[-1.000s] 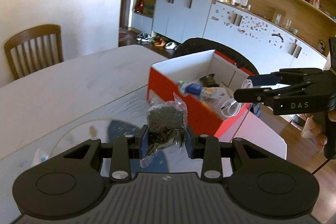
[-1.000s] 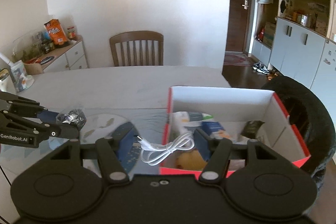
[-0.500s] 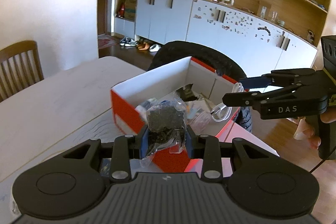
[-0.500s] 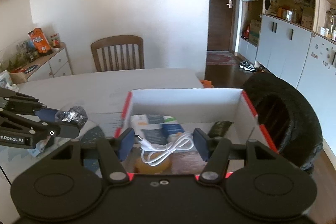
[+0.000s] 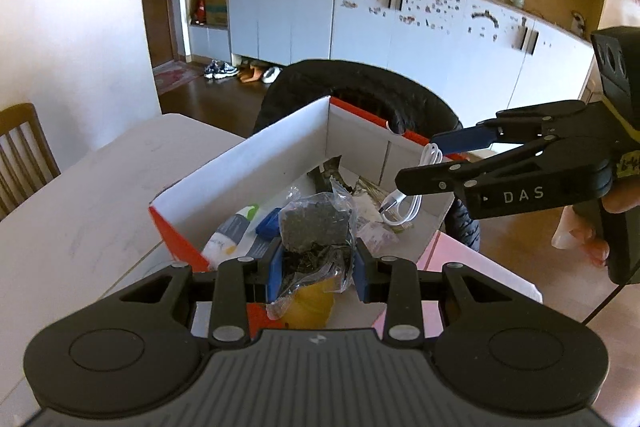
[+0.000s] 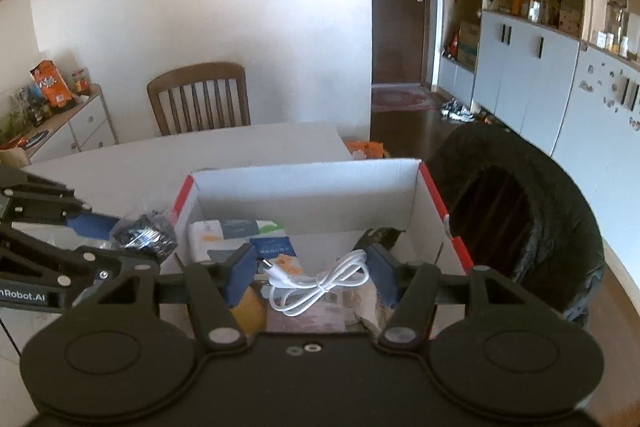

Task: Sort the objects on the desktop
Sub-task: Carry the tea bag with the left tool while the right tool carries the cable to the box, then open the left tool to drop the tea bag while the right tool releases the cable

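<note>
My left gripper point(image 5: 318, 269) is shut on a clear plastic bag of dark stuff point(image 5: 314, 227) and holds it above the near edge of the red and white box point(image 5: 256, 155). My right gripper point(image 6: 312, 273) is shut on a coiled white cable point(image 6: 316, 283) and holds it over the box point(image 6: 308, 179). The box holds a white tube point(image 5: 230, 233), a blue packet point(image 6: 276, 251), a yellow thing point(image 5: 312, 303) and a dark wrapper point(image 5: 326, 173). The right gripper point(image 5: 424, 163) with the cable point(image 5: 406, 197) hangs over the box's right side. The left gripper point(image 6: 108, 239) with the bag point(image 6: 144, 235) is at the box's left wall.
The box stands on a pale table point(image 5: 80, 195) near its corner. A black round seat point(image 6: 520, 219) stands just behind the box. A wooden chair point(image 6: 200, 99) is at the table's far side. Cabinets point(image 5: 400, 23) line the wall.
My left gripper has carried the bag from the table over to the box's edge. My right gripper has moved forward with the cable, further over the box.
</note>
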A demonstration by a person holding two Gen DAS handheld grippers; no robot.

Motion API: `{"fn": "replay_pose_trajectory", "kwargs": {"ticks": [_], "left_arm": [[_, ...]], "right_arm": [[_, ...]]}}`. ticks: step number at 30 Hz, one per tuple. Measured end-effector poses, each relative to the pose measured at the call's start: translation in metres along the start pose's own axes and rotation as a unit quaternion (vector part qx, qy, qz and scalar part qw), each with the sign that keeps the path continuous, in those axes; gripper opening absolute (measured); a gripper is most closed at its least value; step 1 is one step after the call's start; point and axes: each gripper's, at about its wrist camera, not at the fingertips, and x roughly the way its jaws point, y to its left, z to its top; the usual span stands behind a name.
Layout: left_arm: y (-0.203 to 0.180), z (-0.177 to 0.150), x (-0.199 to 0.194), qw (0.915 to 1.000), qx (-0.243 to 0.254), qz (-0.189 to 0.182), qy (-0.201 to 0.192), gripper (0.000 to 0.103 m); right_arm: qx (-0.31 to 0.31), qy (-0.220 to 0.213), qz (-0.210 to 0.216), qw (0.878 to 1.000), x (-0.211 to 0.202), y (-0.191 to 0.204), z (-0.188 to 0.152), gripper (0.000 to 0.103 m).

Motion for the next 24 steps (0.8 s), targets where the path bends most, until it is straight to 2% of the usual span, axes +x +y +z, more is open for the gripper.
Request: {"fn": "replay_pose_trajectory", "kwargs": {"ticks": [8,12,18,24], "left_arm": [[0.001,0.014,0.041,0.999,0.011,0.013,0.04,0.033],[0.001,0.016,0.064,0.9971,0.022,0.027,0.067,0.033],[0.0,0.015,0.085,0.9944,0.025,0.035,0.097,0.033],[0.0,0.015,0.098,0.9919,0.022,0.037,0.119,0.033]], "right_arm": [[0.012,0.016,0.0,1.0,0.021,-0.023,0.003,0.061],[0.022,0.042,0.005,0.999,0.037,-0.037,0.001,0.061],[0.02,0.078,0.003,0.997,0.06,-0.046,-0.005,0.061],[0.023,0.086,0.007,0.996,0.074,-0.051,-0.006,0.062]]}}
